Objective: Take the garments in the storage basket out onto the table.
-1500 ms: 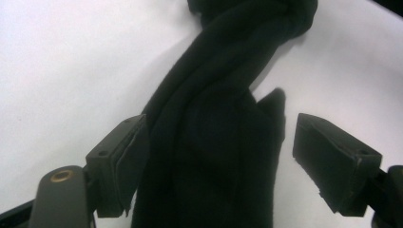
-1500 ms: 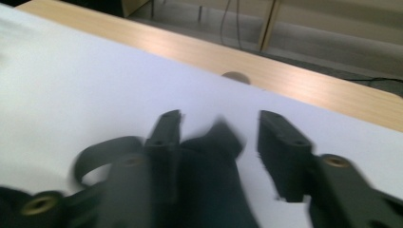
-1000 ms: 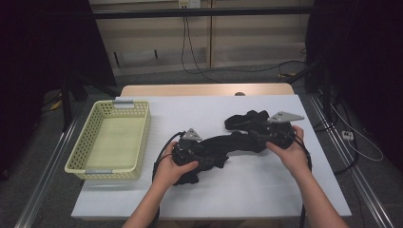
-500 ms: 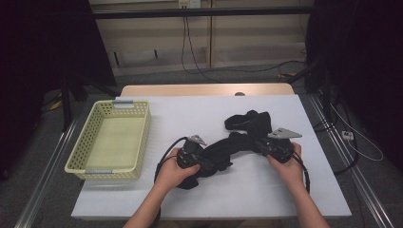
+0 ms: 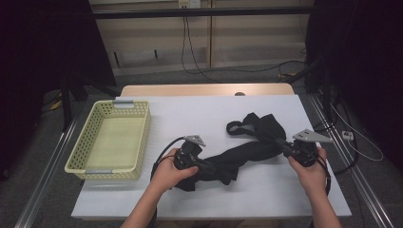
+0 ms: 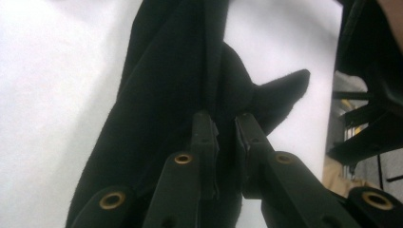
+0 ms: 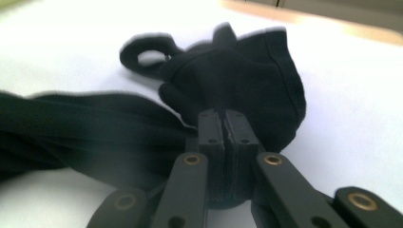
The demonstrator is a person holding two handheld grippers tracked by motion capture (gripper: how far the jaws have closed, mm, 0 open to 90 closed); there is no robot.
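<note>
A black garment (image 5: 247, 152) lies bunched in a long strip across the white table (image 5: 190, 114). My left gripper (image 5: 209, 167) holds its near left end. In the left gripper view the jaws (image 6: 227, 123) have just closed and pinch a fold of the garment (image 6: 166, 85). My right gripper (image 5: 280, 142) holds the right part of the cloth, just below the bunched end with a loop. In the right gripper view its jaws (image 7: 225, 116) stand pressed together at the edge of the garment (image 7: 247, 71), with thin cloth between the tips.
A yellow perforated basket (image 5: 111, 142) stands at the table's left edge with nothing in it. Cables (image 5: 351, 137) run on the floor past the right edge. Bare white table lies behind and in front of the garment.
Both grippers' jaws have closed on the garment. The right hand has moved right and toward the near edge, drawing the cloth out. The left hand has barely moved.
</note>
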